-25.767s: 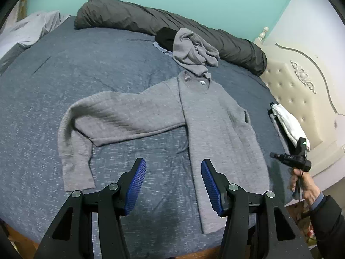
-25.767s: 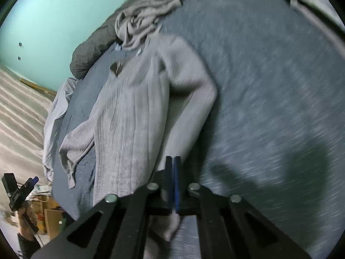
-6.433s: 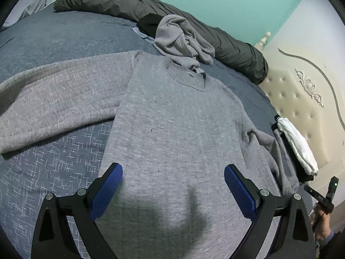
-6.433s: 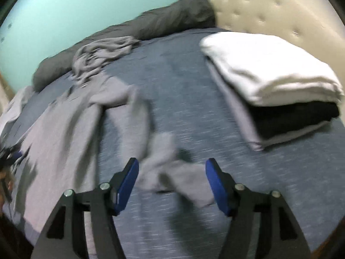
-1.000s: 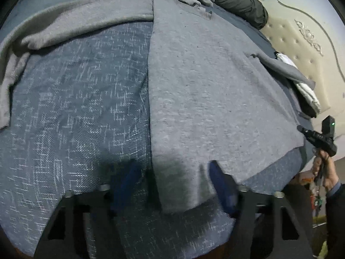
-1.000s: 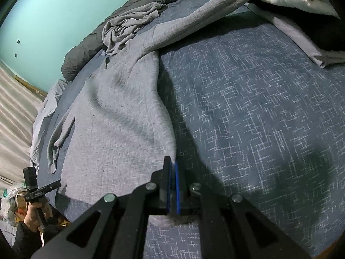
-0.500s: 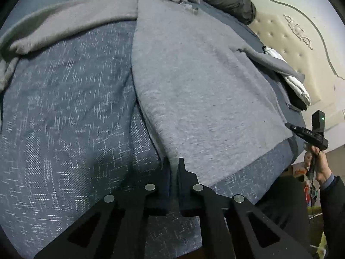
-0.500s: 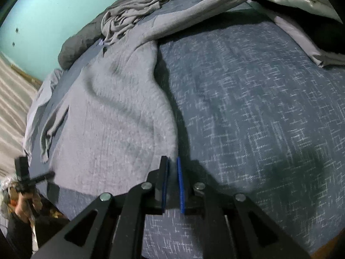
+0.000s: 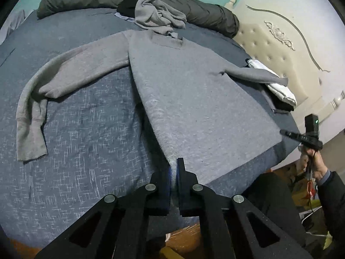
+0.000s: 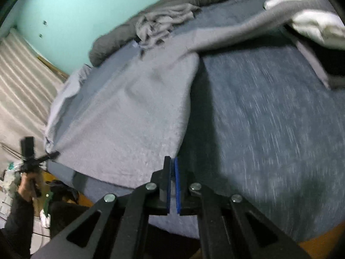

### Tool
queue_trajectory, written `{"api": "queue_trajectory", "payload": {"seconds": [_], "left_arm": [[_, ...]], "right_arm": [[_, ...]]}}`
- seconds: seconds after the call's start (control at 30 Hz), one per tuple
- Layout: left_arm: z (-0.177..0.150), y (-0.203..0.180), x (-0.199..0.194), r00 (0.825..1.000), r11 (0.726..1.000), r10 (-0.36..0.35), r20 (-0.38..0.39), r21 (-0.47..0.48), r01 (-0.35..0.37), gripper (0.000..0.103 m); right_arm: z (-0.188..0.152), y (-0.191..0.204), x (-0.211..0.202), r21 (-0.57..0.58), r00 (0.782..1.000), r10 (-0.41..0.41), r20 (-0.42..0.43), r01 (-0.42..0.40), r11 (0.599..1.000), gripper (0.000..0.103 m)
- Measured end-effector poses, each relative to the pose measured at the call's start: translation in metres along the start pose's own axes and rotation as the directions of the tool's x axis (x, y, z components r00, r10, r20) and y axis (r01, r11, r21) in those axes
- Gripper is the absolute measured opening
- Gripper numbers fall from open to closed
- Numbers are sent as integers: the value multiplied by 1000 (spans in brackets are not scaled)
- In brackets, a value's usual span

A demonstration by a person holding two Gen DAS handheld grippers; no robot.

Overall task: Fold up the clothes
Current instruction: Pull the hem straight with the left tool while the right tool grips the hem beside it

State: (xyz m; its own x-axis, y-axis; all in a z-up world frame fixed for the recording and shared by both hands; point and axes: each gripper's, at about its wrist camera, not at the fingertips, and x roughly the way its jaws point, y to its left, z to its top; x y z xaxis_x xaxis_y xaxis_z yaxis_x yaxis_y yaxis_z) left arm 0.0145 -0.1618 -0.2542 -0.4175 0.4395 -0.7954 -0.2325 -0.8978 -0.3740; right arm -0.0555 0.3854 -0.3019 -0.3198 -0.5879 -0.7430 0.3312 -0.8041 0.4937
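Grey sweater (image 9: pixel 194 99) spread flat on blue bed (image 9: pixel 86 129), collar at 12 o'clock, hem at 6. Left sleeve bent toward 8 o'clock. Left hand-held gripper (image 9: pixel 173 166) clamped on left hem corner. Right hand-held gripper (image 10: pixel 172 164) pinched on right hem corner. Right sleeve draped over folded stack (image 9: pixel 278 90) at 3 o'clock.

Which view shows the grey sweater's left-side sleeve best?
The left wrist view: the grey sweater lies sharp, its sleeve bent downward across the bed. The right wrist view is blurred and shows only body and the opposite sleeve.
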Motion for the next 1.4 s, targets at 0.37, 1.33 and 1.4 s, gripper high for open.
{"api": "queue_trajectory", "payload": {"seconds": [0.37, 1.33, 1.4], "left_arm": [[-24, 22, 50, 997, 997, -1, -82, -74, -5, 5], [-34, 19, 74, 982, 998, 23, -187, -59, -34, 5], [-35, 20, 78, 980, 998, 35, -197, -51, -46, 5]], "right_arm": [[-23, -41, 3, 117, 998, -32, 56, 25, 993, 6], [-23, -39, 30, -5, 991, -124, -40, 124, 992, 4], [-22, -40, 31, -3, 991, -127, -35, 127, 992, 4]]}}
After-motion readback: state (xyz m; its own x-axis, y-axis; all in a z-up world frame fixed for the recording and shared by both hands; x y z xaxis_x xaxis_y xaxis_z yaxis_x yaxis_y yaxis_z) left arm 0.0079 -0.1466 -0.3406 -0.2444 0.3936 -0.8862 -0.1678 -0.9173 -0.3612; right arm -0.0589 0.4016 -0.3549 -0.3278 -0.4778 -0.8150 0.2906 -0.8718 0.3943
